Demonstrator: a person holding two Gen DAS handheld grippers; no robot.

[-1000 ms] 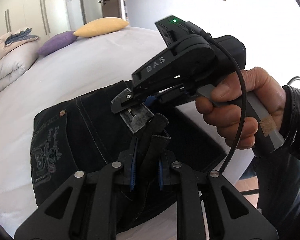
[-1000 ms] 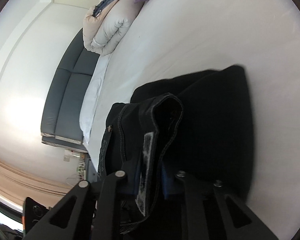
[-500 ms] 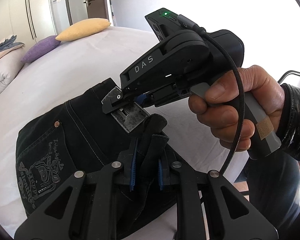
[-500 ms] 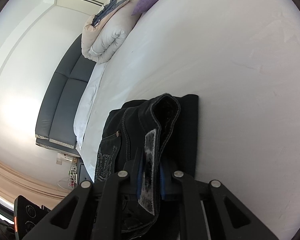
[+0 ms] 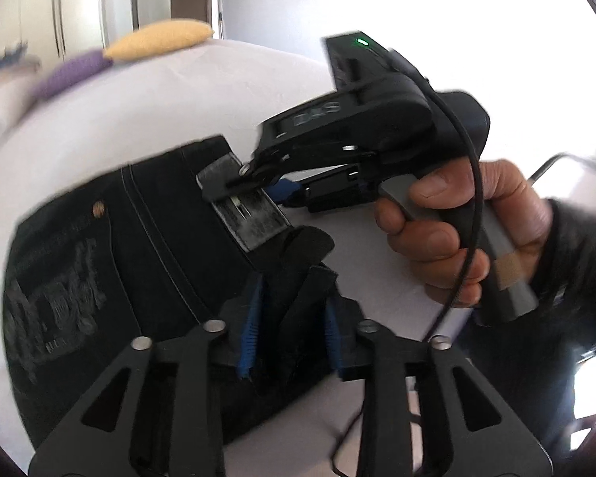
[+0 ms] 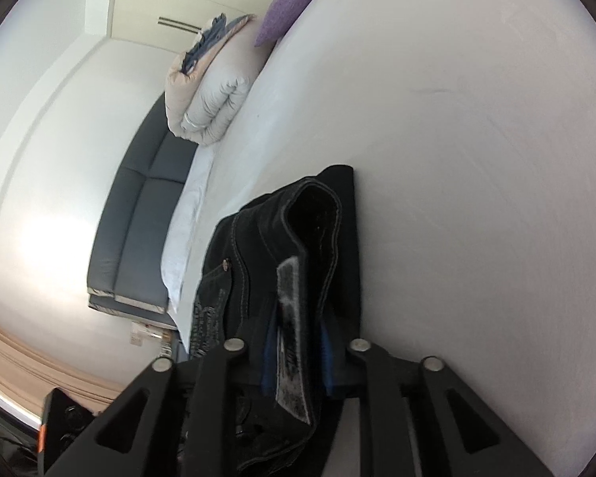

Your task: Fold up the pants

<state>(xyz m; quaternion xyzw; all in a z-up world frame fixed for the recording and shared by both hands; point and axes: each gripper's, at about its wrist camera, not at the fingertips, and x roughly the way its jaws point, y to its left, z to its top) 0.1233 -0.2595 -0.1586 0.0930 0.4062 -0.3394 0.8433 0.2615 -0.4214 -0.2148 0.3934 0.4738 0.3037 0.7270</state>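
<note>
Left gripper point(image 5: 290, 318): jaws have just been opening, blue pads now parted. A dark fold of the pants point(image 5: 147, 238) stands up between the pads; the left pad looks clear of the cloth, the right one is close against it, contact uncertain. Just ahead of the fingertips, the right gripper point(image 5: 242, 194) crosses the view from the right, its grey-faced finger lying on the same edge of the pants. A hand point(image 5: 457, 234) in a dark sleeve grips its handle, with a cable running past the knuckles. The pants lie folded on the bed point(image 5: 139, 107), ahead and left of the left gripper, pocket embroidery facing up. Farther off, at the head of the bed, a purple pillow point(image 5: 71, 75) and a yellow pillow point(image 5: 163, 37). This view is motion-blurred.

Right gripper point(image 6: 296, 353): jaws have also just been opening. A doubled hem of the pants with a pale worn strip sits between the blue pads with narrow gaps showing on both sides. The fold rises just beyond the fingertips. Beyond, to the left, a rolled duvet point(image 6: 214, 95) lies beside the purple pillow; a grey sofa point(image 6: 139, 218) stands against the wall.
</note>
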